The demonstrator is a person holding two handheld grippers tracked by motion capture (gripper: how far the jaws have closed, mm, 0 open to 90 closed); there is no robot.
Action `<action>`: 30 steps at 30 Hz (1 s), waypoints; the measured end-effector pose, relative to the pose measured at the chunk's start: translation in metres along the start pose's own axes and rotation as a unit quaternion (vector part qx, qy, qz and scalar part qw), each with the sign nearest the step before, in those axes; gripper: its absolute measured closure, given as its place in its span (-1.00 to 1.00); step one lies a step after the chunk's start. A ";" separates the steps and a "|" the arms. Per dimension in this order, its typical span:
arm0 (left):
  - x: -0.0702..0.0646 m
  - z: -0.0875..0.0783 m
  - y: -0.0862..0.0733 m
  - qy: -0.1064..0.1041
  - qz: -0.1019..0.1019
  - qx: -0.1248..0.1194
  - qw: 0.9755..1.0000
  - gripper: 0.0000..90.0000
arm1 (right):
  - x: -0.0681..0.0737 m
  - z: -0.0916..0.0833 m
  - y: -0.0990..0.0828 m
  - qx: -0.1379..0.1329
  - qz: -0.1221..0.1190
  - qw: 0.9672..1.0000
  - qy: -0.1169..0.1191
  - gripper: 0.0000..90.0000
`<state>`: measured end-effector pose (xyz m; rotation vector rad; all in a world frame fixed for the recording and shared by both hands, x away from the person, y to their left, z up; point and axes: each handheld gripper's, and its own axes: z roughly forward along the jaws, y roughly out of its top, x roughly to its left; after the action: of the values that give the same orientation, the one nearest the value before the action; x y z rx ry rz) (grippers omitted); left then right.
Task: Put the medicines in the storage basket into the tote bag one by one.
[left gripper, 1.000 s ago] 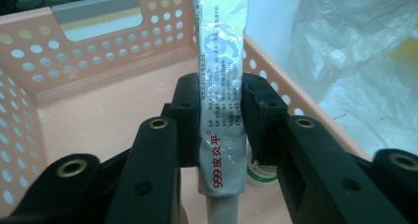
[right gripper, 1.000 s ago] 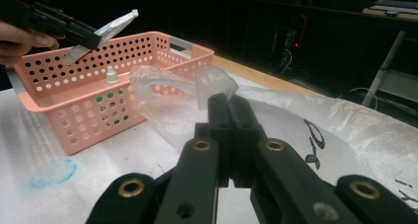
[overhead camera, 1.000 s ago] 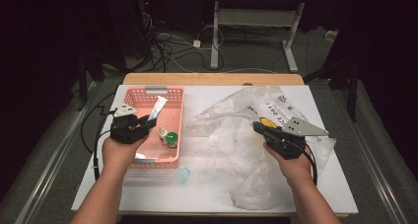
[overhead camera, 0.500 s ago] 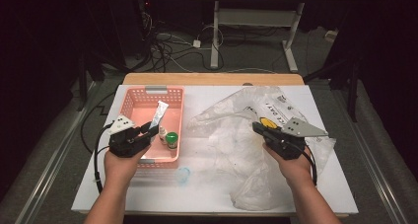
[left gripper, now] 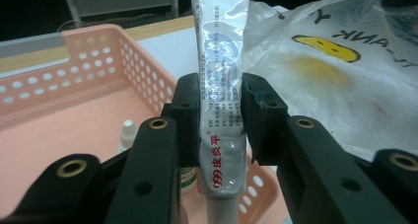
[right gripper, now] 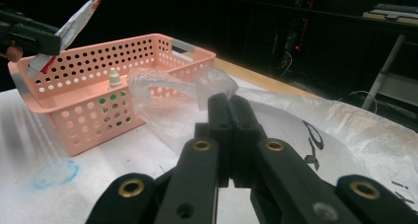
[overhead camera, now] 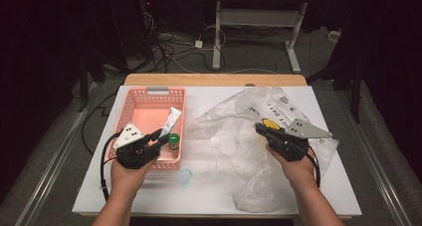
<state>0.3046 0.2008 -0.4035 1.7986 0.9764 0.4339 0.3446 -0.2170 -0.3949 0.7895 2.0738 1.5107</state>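
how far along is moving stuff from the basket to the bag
Early stage, by the look of it. The right hand-held gripper is shut on an edge of the plastic bag, which looks ready for filling; whether anything is inside cannot be told. In hand: the left hand-held gripper clamps the ointment tube above the pink basket. Left: bagging that tube, then probably the green-capped bottle in the basket.

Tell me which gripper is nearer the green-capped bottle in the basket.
Left. The left gripper, clamping the tube, sits right beside the green-capped bottle; the right gripper is far across the table, pinching the plastic bag.
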 end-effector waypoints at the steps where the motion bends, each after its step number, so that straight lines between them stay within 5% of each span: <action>1: -0.002 0.001 0.000 -0.004 0.001 0.000 1.000 0.52 | 0.000 0.000 0.000 -0.001 0.001 1.000 0.002 1.00; 15: -0.038 0.025 -0.006 -0.073 0.027 0.020 0.997 0.52 | -0.001 -0.002 0.001 -0.005 0.004 1.000 0.001 1.00; 30: -0.064 0.047 -0.011 -0.110 0.041 0.034 0.993 0.52 | 0.003 0.000 0.002 -0.006 0.000 1.000 0.003 1.00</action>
<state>0.2926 0.1244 -0.4246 1.9073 0.7746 0.2490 0.3426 -0.2149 -0.3926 0.7815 2.0660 1.5259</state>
